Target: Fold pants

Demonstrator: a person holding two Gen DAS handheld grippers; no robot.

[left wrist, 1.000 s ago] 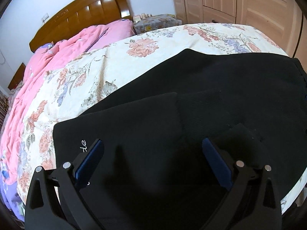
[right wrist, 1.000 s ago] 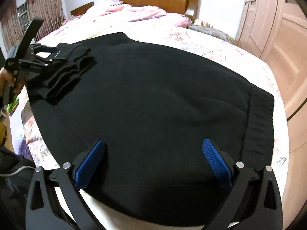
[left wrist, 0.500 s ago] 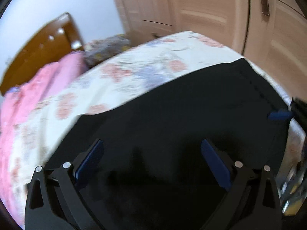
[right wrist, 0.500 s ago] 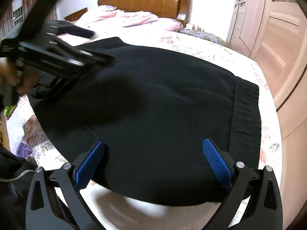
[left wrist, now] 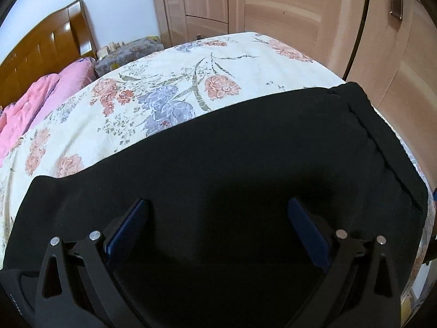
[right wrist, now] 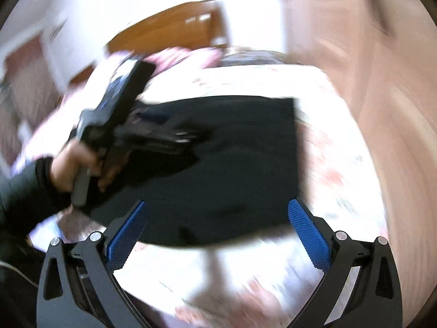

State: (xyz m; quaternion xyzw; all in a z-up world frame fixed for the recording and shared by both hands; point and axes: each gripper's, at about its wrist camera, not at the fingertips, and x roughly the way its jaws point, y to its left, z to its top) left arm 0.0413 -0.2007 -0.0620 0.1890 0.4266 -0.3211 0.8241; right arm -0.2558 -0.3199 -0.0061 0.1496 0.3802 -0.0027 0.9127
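Black pants (left wrist: 245, 164) lie spread flat on the floral bedsheet (left wrist: 169, 87), their ribbed waistband (left wrist: 382, 142) toward the right edge of the bed. My left gripper (left wrist: 218, 218) hovers just above the dark cloth, open, with nothing between its blue pads. In the blurred right wrist view the pants (right wrist: 232, 164) lie ahead, and my right gripper (right wrist: 218, 218) stands open over the near edge of the bed. A hand (right wrist: 79, 164) holds the left gripper (right wrist: 185, 136) over the pants there.
A pink quilt (left wrist: 32, 104) is bunched at the far left by the wooden headboard (left wrist: 41, 54). Wooden wardrobe doors (left wrist: 300, 13) stand close behind the bed's right side. A cluttered nightstand (left wrist: 128, 52) sits beside the headboard.
The left gripper has swung right along the pants toward the waistband. The right gripper has pulled back and up fast, blurring its view; the folded leg end has left the left view.
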